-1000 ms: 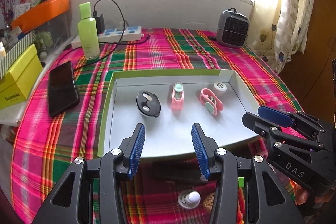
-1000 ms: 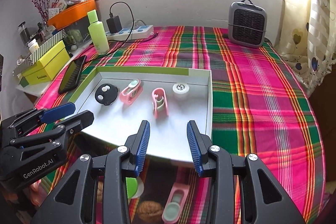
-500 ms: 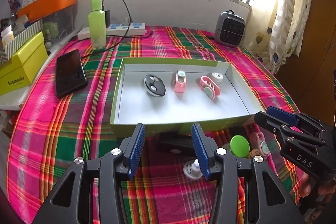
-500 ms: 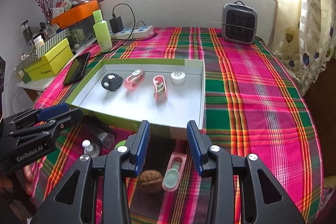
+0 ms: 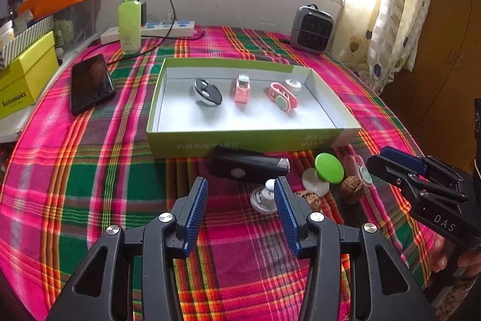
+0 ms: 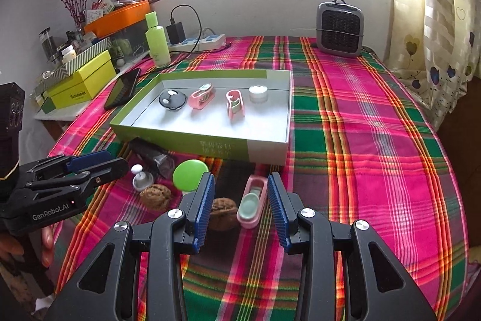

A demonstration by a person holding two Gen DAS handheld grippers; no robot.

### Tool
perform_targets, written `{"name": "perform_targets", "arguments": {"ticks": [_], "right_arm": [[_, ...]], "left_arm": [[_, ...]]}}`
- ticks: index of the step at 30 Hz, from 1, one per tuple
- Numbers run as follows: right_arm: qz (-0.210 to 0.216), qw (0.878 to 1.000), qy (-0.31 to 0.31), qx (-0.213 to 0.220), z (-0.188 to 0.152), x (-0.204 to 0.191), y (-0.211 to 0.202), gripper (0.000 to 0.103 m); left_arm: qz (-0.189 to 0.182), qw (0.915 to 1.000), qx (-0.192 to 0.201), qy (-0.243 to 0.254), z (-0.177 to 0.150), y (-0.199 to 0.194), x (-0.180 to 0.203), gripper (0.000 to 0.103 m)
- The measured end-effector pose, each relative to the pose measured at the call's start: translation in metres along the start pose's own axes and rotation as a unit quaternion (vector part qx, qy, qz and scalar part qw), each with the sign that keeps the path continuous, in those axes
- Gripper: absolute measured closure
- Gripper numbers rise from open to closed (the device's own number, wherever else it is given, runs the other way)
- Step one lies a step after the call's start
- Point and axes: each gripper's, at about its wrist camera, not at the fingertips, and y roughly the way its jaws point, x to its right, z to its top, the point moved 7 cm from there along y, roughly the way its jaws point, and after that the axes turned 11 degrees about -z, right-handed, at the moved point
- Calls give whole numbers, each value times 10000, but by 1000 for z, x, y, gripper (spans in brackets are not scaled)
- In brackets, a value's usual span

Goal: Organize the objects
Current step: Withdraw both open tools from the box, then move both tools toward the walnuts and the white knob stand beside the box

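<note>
My right hand-held gripper [image 6: 240, 200], part open and empty, frames the pink plastic clip [image 6: 252, 202] near the bench's front edge; I should lower squarely, then squeeze its long sides.

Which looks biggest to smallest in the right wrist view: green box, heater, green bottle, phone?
1. green box
2. heater
3. green bottle and phone: look alike, not ranked. All sit at different distances, so this is apparent size only.

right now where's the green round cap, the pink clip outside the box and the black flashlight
green round cap [image 6: 190, 173], right wrist view, on its flat top
pink clip [image 6: 252, 202], right wrist view, on its mint pad
black flashlight [image 5: 246, 167], left wrist view, mid-body
</note>
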Motion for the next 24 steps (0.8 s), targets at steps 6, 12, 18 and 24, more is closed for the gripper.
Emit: {"name": "perform_targets", "arguments": {"ticks": [6, 12, 18, 24], "right_arm": [[76, 9999, -15, -79, -11, -2, 2, 65], [246, 9995, -20, -190, -21, -7, 3, 65], [267, 9994, -76, -193, -21, -12, 5, 65], [386, 9991, -119, -150, -22, -17, 3, 65]], "left_arm": [[-17, 9999, -120, -55, -11, 6, -2, 58], [-73, 9997, -228, -67, -14, 13, 0, 58], [-77, 9995, -290, -65, -15, 19, 2, 58], [-51, 9995, -301, -28, -13, 25, 3, 58]]}}
